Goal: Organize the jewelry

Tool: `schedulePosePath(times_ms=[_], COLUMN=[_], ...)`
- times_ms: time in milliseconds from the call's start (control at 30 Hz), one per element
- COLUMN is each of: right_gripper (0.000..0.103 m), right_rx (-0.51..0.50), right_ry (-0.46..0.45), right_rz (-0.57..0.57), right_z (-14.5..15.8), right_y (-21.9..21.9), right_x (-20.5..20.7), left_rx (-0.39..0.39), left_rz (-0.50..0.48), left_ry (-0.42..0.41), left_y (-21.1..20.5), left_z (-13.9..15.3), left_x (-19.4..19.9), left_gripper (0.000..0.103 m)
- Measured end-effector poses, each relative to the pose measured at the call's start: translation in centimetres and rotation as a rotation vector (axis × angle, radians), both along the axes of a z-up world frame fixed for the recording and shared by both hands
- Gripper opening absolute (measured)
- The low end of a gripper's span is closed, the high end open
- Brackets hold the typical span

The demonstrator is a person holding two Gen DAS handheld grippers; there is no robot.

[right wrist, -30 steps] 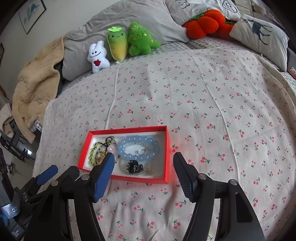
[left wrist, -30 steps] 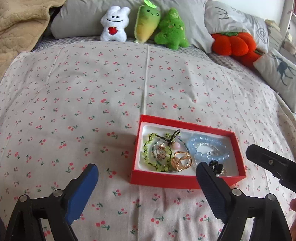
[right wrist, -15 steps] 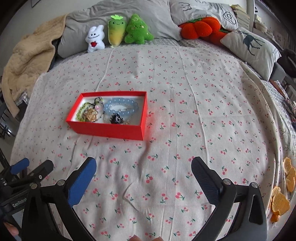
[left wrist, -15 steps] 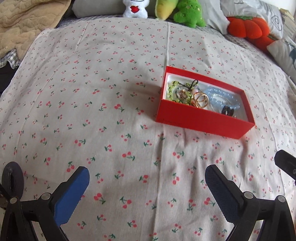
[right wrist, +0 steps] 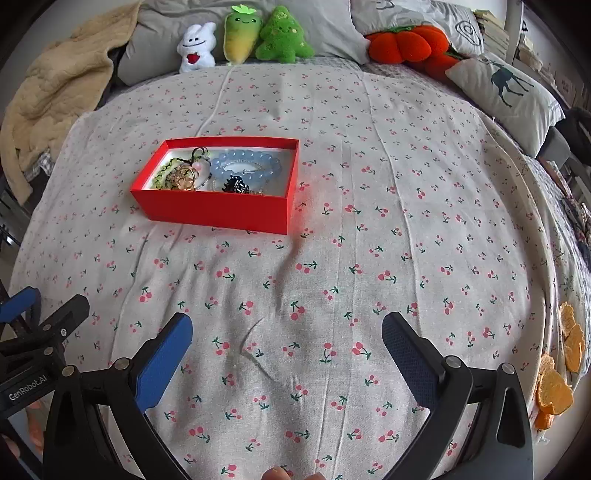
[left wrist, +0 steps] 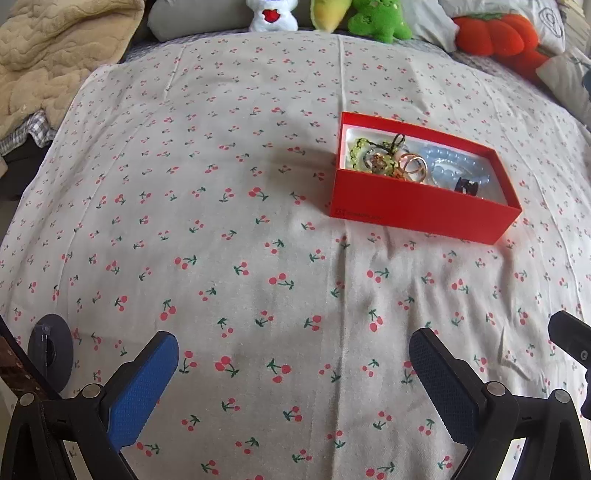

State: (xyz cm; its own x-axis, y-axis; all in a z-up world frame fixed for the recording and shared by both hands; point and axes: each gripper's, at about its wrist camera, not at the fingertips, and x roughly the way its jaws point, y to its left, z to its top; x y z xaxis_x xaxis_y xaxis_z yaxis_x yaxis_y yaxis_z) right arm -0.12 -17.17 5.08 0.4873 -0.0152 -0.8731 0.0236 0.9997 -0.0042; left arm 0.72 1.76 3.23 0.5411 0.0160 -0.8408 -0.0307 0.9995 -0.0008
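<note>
A red box [left wrist: 424, 212] with a white lining sits on the cherry-print bedsheet. Inside lie a green bead bracelet [left wrist: 359, 149], gold rings [left wrist: 413, 168], a pale blue bead bracelet [left wrist: 456, 166] and a small black piece [left wrist: 467, 186]. My left gripper [left wrist: 293, 338] is open and empty, well short of the box and to its left. In the right wrist view the box [right wrist: 214, 212] lies ahead to the left, with the blue bracelet [right wrist: 245, 166] in it. My right gripper [right wrist: 288, 321] is open over bare sheet, holding nothing.
Plush toys [right wrist: 240, 35], grey pillows [right wrist: 509, 96] and an orange pumpkin cushion [right wrist: 406, 42] line the head of the bed. A beige blanket [left wrist: 48, 48] is heaped at the far left. Orange pieces [right wrist: 554, 391] lie past the right edge. A black disc [left wrist: 50, 354] sits at the near left.
Both grippers have drawn back from the red box, which now lies farther ahead. Their jaws stand wider apart than a second ago, the right one markedly so.
</note>
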Motion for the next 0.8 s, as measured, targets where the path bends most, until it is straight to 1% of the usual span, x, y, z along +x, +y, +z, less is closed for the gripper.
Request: schedulePosePath(times_ms=[367,800], right_gripper=[0.103,0.103], right_rx=[-0.015,-0.011], right_ry=[0.005,0.012], right_rz=[0.013,0.004], right_z=[-0.15,-0.31], right_y=[1.04,0.99], right_x=[0.36,0.46], left_rx=[0.001,0.000], left_rz=[0.002,0.014], left_ry=[0.008,0.021], left_y=[-0.14,0.20], left_z=[-0.12,-0.33], left_x=[-0.05,0.14], left_gripper=[0.102,0.102])
